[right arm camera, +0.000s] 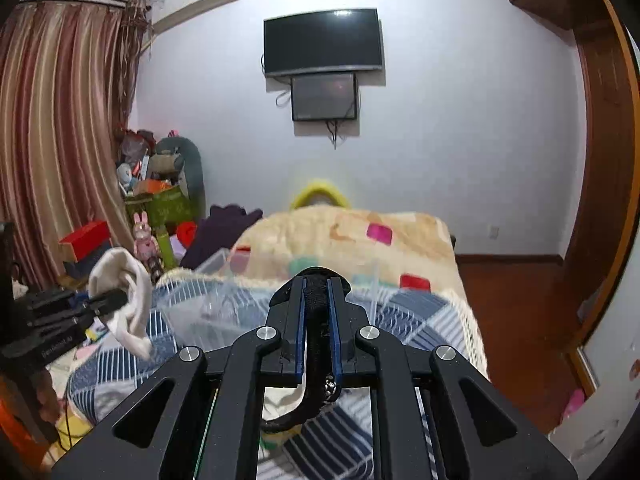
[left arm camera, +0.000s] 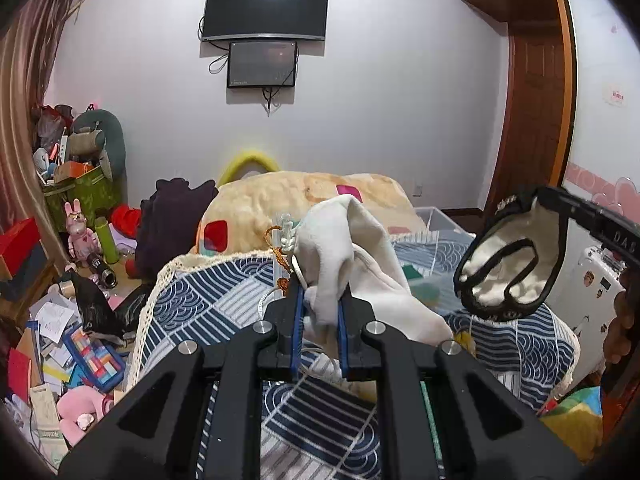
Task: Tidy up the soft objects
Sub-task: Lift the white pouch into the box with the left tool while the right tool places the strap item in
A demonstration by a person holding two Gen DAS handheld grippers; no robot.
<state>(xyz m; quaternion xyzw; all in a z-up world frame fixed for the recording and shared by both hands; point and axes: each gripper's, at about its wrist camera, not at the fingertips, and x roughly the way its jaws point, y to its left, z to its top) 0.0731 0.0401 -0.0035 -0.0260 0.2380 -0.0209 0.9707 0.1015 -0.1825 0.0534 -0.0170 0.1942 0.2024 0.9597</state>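
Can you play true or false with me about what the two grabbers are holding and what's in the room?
1. The left gripper is pinching a white sock. True.
2. The right gripper is open and holds nothing. False: it is shut on a black-trimmed glove with a cream lining.
3. The sock is lying flat on the bed. False: it hangs from the left gripper above the blue patterned quilt.
4. Two dark screens hang on the wall, a big TV above a smaller screen. True.
5. A pink bunny toy stands among the clutter by the curtain. True.
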